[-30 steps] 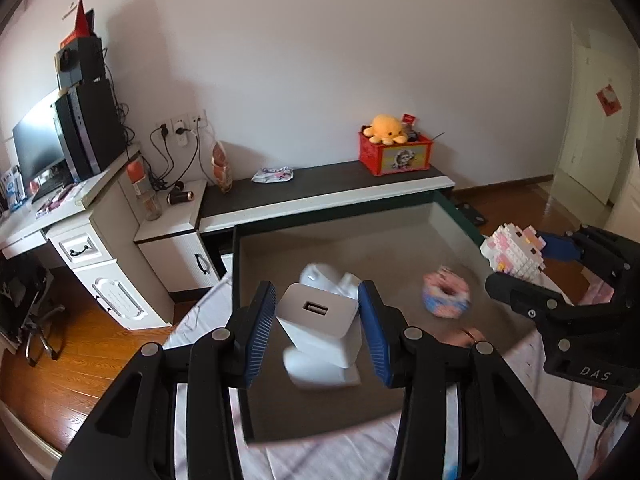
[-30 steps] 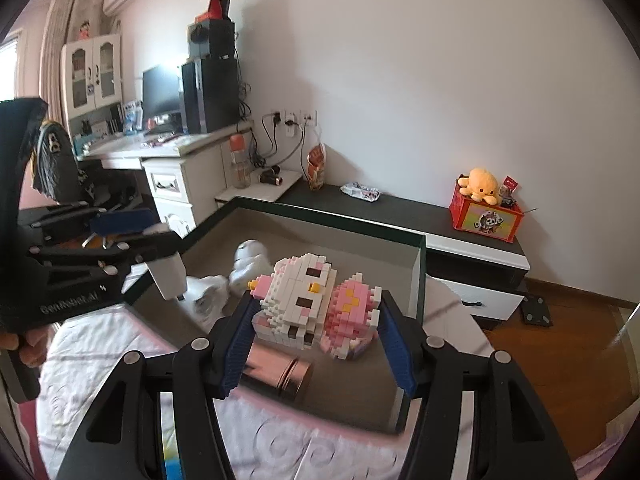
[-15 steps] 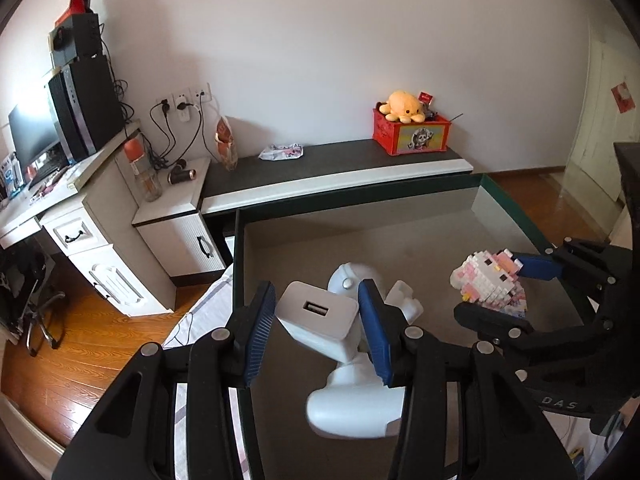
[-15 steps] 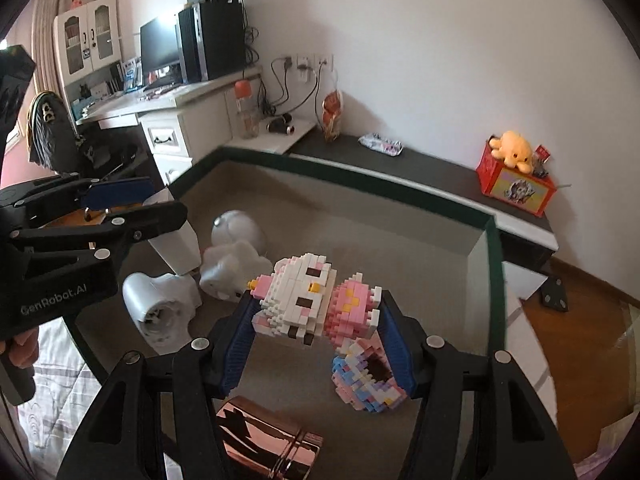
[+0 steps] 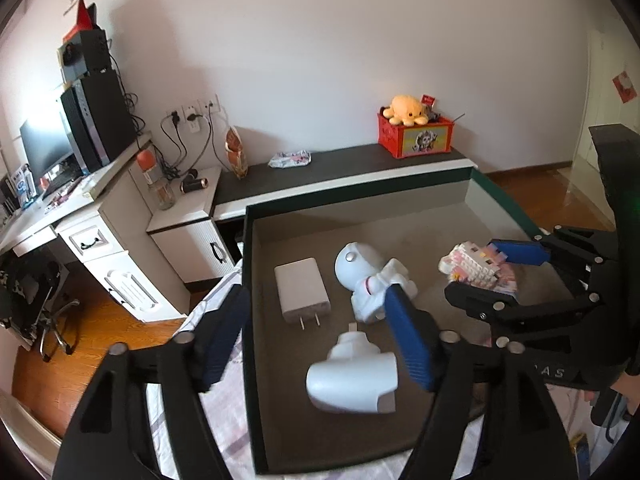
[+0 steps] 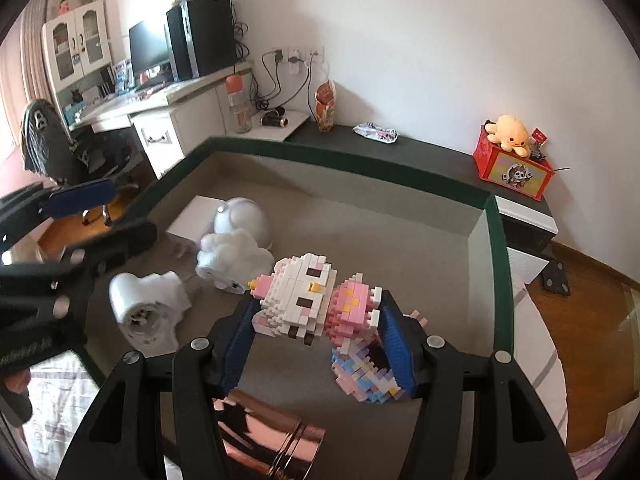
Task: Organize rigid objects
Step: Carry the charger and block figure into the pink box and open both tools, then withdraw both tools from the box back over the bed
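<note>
A green-rimmed box (image 5: 247,280) (image 6: 352,159) holds the objects. My left gripper (image 5: 315,296) is open and its jaws are still opening. The white charger (image 5: 302,290) lies flat on the box floor just beyond them, touched by neither pad. A white astronaut figure (image 5: 370,280) (image 6: 236,240) and a white elbow-shaped piece (image 5: 352,380) (image 6: 146,312) lie next to it. My right gripper (image 6: 316,316) (image 5: 492,276) is shut on a white-and-pink brick cat (image 6: 308,300) (image 5: 476,268), low over the box floor, right beside a pastel brick ring (image 6: 368,376).
A shiny rose-gold box (image 6: 268,436) lies near the front wall under my right gripper. The box rests on a patterned bedsheet (image 5: 224,432). Behind stand a low dark shelf (image 5: 344,168) with a red crate (image 5: 416,136) and a white desk (image 5: 100,240).
My left gripper has let go of the charger, which now lies flat on the box floor, and its jaws have spread. My right gripper has sunk into the box with the brick cat.
</note>
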Demonstrator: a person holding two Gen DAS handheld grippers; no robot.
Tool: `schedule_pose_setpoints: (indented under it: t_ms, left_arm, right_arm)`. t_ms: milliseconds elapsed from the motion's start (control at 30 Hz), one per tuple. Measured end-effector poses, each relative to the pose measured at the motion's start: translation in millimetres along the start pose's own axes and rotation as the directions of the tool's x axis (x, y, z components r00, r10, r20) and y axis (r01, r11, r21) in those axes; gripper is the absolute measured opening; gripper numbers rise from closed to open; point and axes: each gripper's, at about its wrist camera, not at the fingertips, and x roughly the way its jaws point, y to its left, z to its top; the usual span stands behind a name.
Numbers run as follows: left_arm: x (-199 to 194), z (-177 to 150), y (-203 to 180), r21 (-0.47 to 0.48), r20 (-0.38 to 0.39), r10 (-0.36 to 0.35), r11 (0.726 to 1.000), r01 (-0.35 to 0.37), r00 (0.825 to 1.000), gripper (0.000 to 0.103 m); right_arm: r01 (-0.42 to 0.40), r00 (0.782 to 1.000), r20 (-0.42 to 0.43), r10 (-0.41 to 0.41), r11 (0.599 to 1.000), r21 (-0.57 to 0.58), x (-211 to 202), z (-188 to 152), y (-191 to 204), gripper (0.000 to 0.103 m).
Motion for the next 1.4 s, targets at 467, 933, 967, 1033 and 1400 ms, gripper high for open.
schedule_pose_setpoints:
  t_ms: [467,933,967,1033,1400]
  left_arm:
    - [-156,-39,-12,-0.039,0.226,0.079,0.997,-0.072,0.971,0.103]
    - [-301,-125,-35,-0.137,0.383,0.159,0.984,-0.114,0.91,0.103]
    - [-307,-130,-35,-0.145,0.391,0.164,0.983,-0.116,0.905,0.103]
    - [-318,-140,-36,-0.143,0.397,0.156,0.984,-0.107,0.904,0.103]
    - [-350,-170,-40,-0.117,0.393,0.167,0.984,-0.131,0.904,0.103]
  right_arm:
    - [0.069,0.958,0.277,-0.077,0.997,0.038,-147,-41,36,0.09]
    - [0.195,0.83,0.514,-0.217,0.976,0.098,-281,-145,91,0.103]
    - [0.2,0.818,0.528,-0.227,0.974,0.108,-289,-155,95,0.103]
    - [0.206,0.811,0.536,-0.235,0.972,0.114,-299,-166,101,0.103]
    - [0.218,0.812,0.524,-0.256,0.967,0.134,-331,-206,116,0.103]
